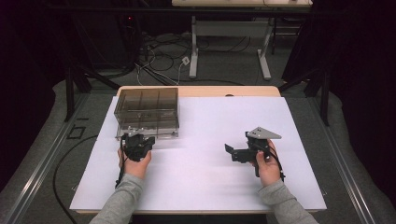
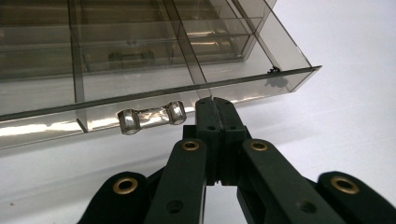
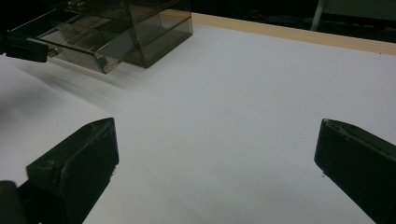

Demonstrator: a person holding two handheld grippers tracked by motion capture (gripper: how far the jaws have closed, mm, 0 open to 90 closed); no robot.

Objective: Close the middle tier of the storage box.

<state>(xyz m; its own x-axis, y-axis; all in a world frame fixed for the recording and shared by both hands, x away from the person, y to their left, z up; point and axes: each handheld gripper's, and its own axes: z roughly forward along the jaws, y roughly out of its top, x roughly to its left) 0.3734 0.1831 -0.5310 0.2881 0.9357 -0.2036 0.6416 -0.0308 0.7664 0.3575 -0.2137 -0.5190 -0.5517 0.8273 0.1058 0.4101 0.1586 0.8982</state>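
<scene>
A smoky clear plastic drawer box point(image 1: 147, 105) stands at the back left of the white sheet. Its lowest drawer point(image 2: 140, 84) is pulled partly out and split into compartments; I see nothing in them. A small clear handle point(image 2: 150, 118) sits on the drawer front. My left gripper point(image 2: 215, 105) is shut, its tips against the drawer's front panel just to the right of the handle, with nothing visible between the jaws. From above, the left gripper point(image 1: 136, 136) sits at the drawer front. My right gripper point(image 1: 232, 153) hovers open over the bare sheet, right gripper point(image 3: 215, 158) jaws wide apart and holding nothing.
A white sheet point(image 1: 210, 177) covers the wooden table point(image 1: 201, 90). The drawer box point(image 3: 135, 28) lies far left of the right gripper. Cables and a second table's legs point(image 1: 194, 51) are on the floor behind. Dark frame posts flank the table.
</scene>
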